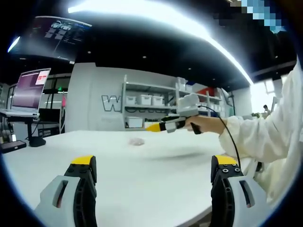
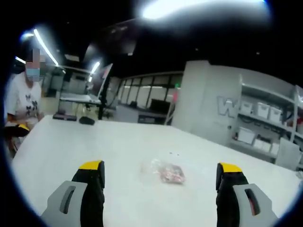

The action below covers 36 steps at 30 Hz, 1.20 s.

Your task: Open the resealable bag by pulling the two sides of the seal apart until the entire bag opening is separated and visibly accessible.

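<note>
1. Resealable bag (image 2: pixel 168 172): lies flat on the white counter (image 2: pixel 118 146), untouched, seal unopened.
2. Left gripper (image 1: pixel 154 182): fingers wide apart, empty.
3. Right gripper (image 2: pixel 161 182): fingers wide apart, empty, bag just ahead.
4. Advice: approach low; pinch one seal side per gripper.

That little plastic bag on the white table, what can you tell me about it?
The resealable bag is small, clear and crinkled, with reddish contents showing through it. It lies flat on the white table, out in the open, with nothing else touching it. Whether its seal is closed is too small to tell. In the right gripper view it sits ahead between the wide-apart jaws of the right gripper; in the left gripper view it is a faint pale lump farther off.
</note>
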Each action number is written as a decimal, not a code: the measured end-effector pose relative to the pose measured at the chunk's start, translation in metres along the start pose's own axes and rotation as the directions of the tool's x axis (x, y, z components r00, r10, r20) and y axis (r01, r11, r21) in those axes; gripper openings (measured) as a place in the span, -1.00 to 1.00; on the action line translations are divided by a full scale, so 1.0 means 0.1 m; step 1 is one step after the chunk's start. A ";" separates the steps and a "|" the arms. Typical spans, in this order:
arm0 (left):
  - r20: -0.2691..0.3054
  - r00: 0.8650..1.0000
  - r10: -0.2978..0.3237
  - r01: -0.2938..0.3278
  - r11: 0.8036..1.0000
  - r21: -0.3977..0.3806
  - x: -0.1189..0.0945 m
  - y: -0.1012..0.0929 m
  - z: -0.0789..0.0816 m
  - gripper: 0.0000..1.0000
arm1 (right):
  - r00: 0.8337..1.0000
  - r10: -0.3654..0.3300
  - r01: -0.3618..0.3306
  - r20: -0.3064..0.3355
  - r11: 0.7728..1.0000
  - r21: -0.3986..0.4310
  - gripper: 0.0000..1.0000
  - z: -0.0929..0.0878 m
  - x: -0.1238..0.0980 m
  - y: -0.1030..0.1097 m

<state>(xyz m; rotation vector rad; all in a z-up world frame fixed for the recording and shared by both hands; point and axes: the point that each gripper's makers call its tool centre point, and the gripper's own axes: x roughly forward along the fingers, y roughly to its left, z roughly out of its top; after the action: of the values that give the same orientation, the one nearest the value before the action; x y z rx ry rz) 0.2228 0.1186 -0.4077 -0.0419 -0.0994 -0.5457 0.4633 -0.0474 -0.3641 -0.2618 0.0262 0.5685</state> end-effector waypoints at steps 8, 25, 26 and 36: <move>-0.006 1.000 -0.006 0.006 1.000 -0.002 0.01 -0.02 -0.01 0.99 | 1.000 -0.006 0.006 -0.002 1.000 -0.014 0.99 -0.03 -0.11 0.01; -0.013 1.000 -0.006 0.006 1.000 -0.003 0.01 -0.02 -0.04 0.98 | 1.000 0.003 -0.003 0.027 1.000 -0.013 0.99 0.01 -0.36 0.08; -0.013 1.000 -0.004 0.004 1.000 -0.004 0.01 -0.01 -0.04 0.98 | 1.000 0.006 -0.006 0.030 1.000 -0.012 0.99 0.02 -0.38 0.09; -0.016 1.000 -0.006 0.006 1.000 -0.009 0.00 -0.01 -0.06 0.98 | 1.000 0.004 -0.003 0.029 1.000 -0.022 0.99 0.02 -0.41 0.11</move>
<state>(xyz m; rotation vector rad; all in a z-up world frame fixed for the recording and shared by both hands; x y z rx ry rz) 0.2232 0.1172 -0.4136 -0.0464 -0.0815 -0.5526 0.4222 -0.0594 -0.3607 -0.2747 -0.0074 0.5761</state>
